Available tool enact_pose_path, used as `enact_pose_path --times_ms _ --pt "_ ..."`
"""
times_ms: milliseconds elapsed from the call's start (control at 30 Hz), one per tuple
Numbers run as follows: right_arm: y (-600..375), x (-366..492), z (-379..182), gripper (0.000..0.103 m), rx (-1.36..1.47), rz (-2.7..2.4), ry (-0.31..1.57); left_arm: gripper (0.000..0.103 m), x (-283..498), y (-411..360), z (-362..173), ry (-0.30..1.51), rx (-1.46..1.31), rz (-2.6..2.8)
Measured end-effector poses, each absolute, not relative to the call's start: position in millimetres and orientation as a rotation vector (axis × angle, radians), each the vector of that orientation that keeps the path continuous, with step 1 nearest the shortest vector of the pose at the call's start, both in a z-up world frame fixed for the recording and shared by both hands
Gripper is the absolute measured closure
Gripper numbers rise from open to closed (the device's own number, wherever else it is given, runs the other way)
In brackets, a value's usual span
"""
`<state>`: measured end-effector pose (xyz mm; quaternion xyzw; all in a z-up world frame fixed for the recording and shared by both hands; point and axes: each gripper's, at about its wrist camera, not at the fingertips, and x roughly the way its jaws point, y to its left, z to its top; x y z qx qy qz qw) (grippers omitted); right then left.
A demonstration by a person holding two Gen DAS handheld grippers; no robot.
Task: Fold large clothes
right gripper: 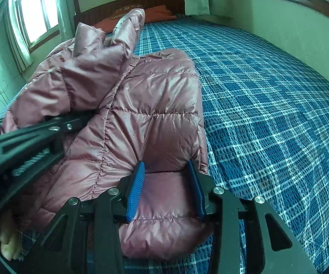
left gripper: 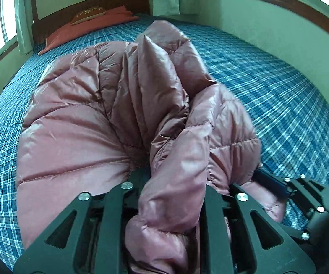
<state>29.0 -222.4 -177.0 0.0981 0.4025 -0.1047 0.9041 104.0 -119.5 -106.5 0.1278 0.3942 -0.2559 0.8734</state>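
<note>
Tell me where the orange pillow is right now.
The orange pillow lies at the far end of the bed, against the wooden headboard, upper left in the left wrist view, beyond the pink jacket.

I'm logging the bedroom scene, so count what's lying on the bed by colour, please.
Pink: 1, the puffer jacket
Orange-red: 1, the folded blanket by the headboard
Brown: 1, the small pillow on that blanket
Total: 3, all on the blue plaid bed cover
</note>
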Motion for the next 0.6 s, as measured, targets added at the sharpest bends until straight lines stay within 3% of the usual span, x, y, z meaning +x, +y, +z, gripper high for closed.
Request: enact_pose_path --times_ms 100,167,600 --pt "-225 27 -177 0.063 0.206 -0.214 0.829 0.056 93 -116 -95 0.812 0.25 -0.561" --pt "-225 27 -176 0.063 0.2 -0.217 0.829 0.05 81 -111 -83 0.788 0.247 -0.575" --pt "-223 21 -164 0.063 0.183 -0.241 0.83 0.042 42 13 -41 0.763 -0.036 -0.564"
